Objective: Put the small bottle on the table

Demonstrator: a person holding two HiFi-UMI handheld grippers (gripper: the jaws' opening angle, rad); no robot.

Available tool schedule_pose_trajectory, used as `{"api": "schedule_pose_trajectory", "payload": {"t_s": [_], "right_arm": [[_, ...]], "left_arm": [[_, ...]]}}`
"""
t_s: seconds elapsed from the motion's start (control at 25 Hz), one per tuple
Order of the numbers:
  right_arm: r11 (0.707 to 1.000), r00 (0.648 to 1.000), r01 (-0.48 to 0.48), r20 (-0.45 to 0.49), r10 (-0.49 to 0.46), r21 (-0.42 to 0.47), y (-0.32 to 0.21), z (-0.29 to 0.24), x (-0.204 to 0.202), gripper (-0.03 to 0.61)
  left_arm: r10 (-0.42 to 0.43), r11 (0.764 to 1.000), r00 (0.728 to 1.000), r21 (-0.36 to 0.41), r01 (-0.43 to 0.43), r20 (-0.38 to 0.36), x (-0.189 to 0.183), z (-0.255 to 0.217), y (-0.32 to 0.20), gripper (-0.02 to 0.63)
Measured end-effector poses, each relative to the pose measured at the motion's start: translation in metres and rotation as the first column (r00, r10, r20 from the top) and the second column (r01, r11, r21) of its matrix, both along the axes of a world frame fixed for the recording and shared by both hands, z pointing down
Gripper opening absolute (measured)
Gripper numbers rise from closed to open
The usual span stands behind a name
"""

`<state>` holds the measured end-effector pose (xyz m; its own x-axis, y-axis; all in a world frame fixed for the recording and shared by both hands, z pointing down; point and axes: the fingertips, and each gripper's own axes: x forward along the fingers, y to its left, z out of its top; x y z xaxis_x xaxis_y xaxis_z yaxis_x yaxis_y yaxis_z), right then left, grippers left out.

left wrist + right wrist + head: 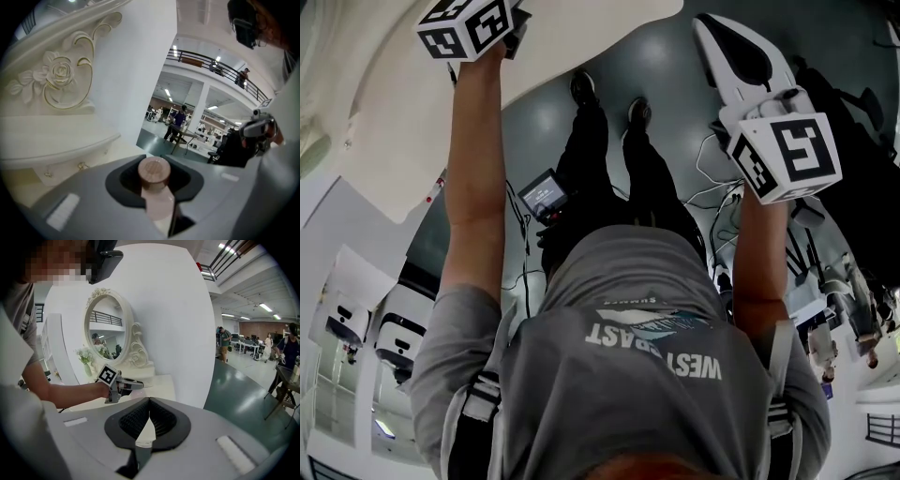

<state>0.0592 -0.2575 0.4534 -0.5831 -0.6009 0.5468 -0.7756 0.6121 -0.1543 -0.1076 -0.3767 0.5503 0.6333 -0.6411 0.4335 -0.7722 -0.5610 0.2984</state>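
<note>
My left gripper (154, 163) clasps the small bottle (158, 202) lengthwise along my jaws, cap seemingly outward; my right gripper (149, 405) is pinched together, empty.

white vanity tabletop (160, 384), curved front edge, set against white wall. oval mirror (108, 326) in ornate scrolled frame stands upright at back of tabletop. small vase of flowers (87, 363) just beside mirror, on its left in right gripper view. carved rose (60, 72) on frame; small knobs (82, 165) under tabletop edge. dark grey-green floor (675, 94) below, cables (712, 192) lying on it.
</note>
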Motion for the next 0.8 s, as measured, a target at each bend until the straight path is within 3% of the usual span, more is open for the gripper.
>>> {"api": "schedule_pose_trajectory", "payload": {"t_s": [0.24, 0.8], "right_arm": [[1.000, 1.000, -0.008, -0.007, 0.008, -0.019, 0.000, 0.014, 0.005, 0.005], [1.000, 1.000, -0.023, -0.012, 0.023, -0.020, 0.002, 0.014, 0.007, 0.005]], "left_arm": [[-0.003, 1.000, 1.000, -0.023, 0.003, 0.000, 0.002, 0.025, -0.006, 0.094], [0.042, 0.998, 0.997, 0.038, -0.045, 0.066, 0.008, 0.022, -0.006, 0.095]]}}
